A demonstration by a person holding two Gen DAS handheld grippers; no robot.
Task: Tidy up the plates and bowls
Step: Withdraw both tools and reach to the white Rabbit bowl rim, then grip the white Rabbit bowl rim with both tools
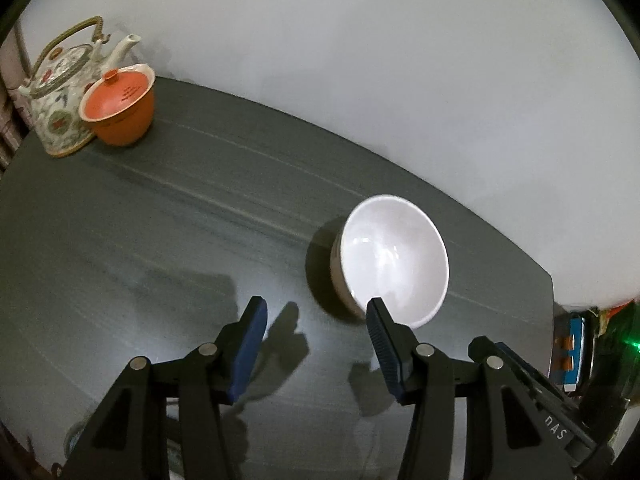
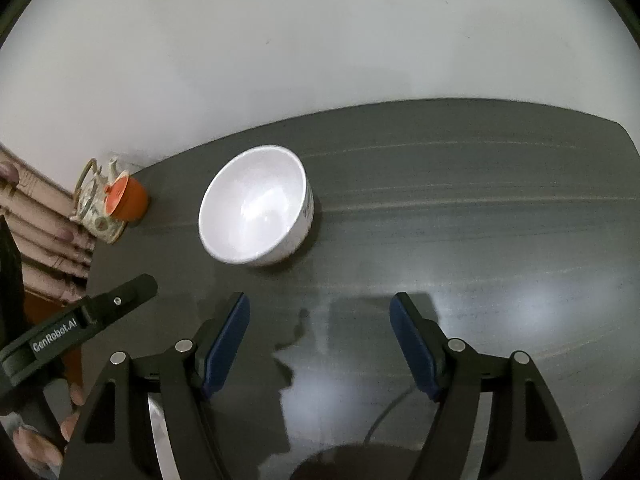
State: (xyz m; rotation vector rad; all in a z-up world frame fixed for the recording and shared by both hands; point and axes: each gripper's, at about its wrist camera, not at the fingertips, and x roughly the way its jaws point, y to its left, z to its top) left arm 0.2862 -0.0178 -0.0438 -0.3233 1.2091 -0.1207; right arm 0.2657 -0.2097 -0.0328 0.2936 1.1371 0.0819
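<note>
Bowl [image 1: 394, 258]: white, upright on the dark bench [image 1: 160, 220]; just beyond the left hand-held gripper [image 1: 316, 306], by its right fingertip; ahead-left of the right hand-held gripper [image 2: 320, 300]
Grippers: both spread — nothing between the pads
Bowl contents: empty
Far corner: patterned teapot [image 1: 60, 92]; orange lidded cup [image 1: 120, 106] touching it
Unclear: bench's near edge — cut off

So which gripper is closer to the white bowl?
Left. The left gripper is open right beside the bowl, one fingertip just at its near rim. The right gripper, also open, sits farther back, with bare table between it and the bowl.
</note>
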